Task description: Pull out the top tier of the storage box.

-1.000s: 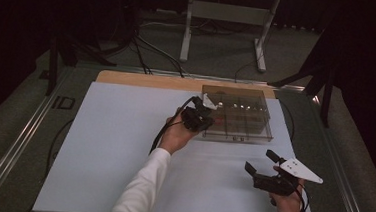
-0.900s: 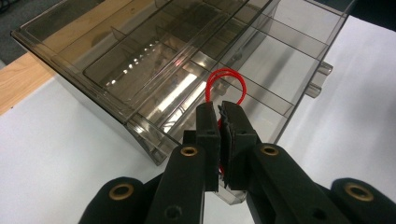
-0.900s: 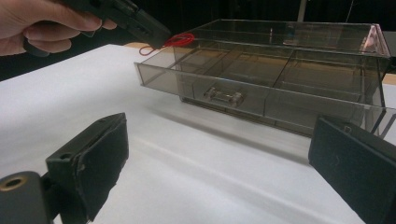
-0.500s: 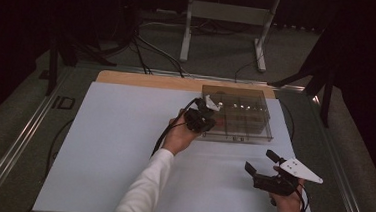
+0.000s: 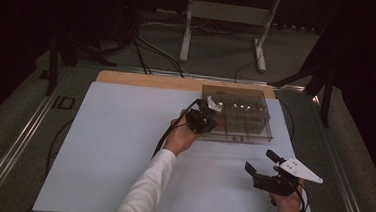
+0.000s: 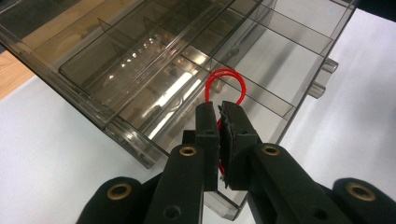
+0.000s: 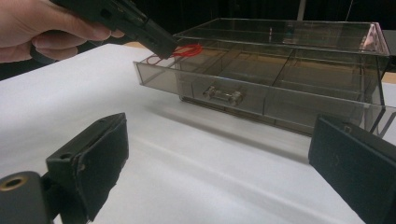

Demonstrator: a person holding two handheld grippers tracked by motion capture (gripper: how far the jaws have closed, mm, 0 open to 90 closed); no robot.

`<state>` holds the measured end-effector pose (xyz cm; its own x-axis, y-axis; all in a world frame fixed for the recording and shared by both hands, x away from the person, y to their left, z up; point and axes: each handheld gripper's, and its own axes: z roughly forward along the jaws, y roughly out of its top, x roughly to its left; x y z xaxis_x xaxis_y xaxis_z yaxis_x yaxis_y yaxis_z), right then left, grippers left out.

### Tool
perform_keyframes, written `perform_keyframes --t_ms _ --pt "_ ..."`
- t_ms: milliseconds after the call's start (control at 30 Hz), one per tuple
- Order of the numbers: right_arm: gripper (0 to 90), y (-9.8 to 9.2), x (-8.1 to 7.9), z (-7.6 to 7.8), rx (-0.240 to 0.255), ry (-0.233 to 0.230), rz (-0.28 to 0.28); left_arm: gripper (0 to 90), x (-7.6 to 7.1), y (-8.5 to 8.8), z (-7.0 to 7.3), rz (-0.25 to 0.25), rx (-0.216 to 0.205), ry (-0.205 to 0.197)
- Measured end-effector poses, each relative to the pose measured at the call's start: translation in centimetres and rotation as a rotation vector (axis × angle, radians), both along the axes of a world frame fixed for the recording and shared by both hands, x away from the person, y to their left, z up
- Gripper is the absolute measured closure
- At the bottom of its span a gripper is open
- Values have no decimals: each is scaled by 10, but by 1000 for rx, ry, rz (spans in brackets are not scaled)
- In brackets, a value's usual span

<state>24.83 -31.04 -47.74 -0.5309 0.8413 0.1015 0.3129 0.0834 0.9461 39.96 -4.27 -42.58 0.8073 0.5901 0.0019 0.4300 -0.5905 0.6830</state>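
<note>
The red loop (image 6: 227, 86) is a thin, bright cord, bent into a narrow oval. The left claw (image 6: 219, 109) pinches its lower end between pressed-together pads, so the loop stands above the tips, over a compartment at the near corner of the open drawer (image 6: 154, 98). The drawer is smoky clear plastic, split by thin dividers and pulled partway out of its case (image 7: 289, 32). No writing can be read on it.

The right claw (image 7: 215, 168) is spread wide with nothing between its pads, held low over the white tabletop (image 5: 118, 146) well apart from the case. Its view shows the drawer's front handle (image 7: 223, 95) and the loop lying at the drawer's rim. In the high view the loop is too small to make out.
</note>
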Motion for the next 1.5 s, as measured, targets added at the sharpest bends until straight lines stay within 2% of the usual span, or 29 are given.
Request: perform_keyframes --t_ms 167,267,300,367,400,433,467,567,733,933,1100,1233,1267,1433,1500 --pt "52 0 0 0 -2 0 -1 866 0 0 -2 -1 4 2" --pt "53 0 0 0 0 4 -3 664 0 1 -1 7 -20 2" --pt "53 0 0 0 0 5 -3 619 1 2 0 14 -41 7" --pt "53 0 0 -1 -2 6 -4 513 1 3 0 19 -50 4" --pt "53 0 0 0 -1 6 -3 513 2 6 2 51 -67 -9" --pt "53 0 0 0 -1 5 -3 463 2 7 3 57 -80 -7" --pt "53 0 0 0 -1 6 -3 451 3 9 4 61 -89 -11" --pt "53 0 0 -1 0 6 -2 428 3 12 6 73 -97 -9" --pt "53 0 1 -1 0 3 -2 272 2 16 6 110 -111 -19" --pt "53 0 0 0 1 4 -2 190 2 24 3 127 -131 -1" --pt "53 0 0 -1 1 3 -3 187 1 33 0 138 -157 4" --pt "53 0 1 -1 1 2 -3 147 0 38 -1 153 -162 5" --pt "53 0 1 -1 -1 3 -3 95 0 39 -1 154 -153 4" --pt "53 0 1 -1 -3 1 -2 91 -3 47 -3 165 -174 -4" --pt "53 0 1 -1 -2 2 -3 29 -3 51 -4 157 -184 4"
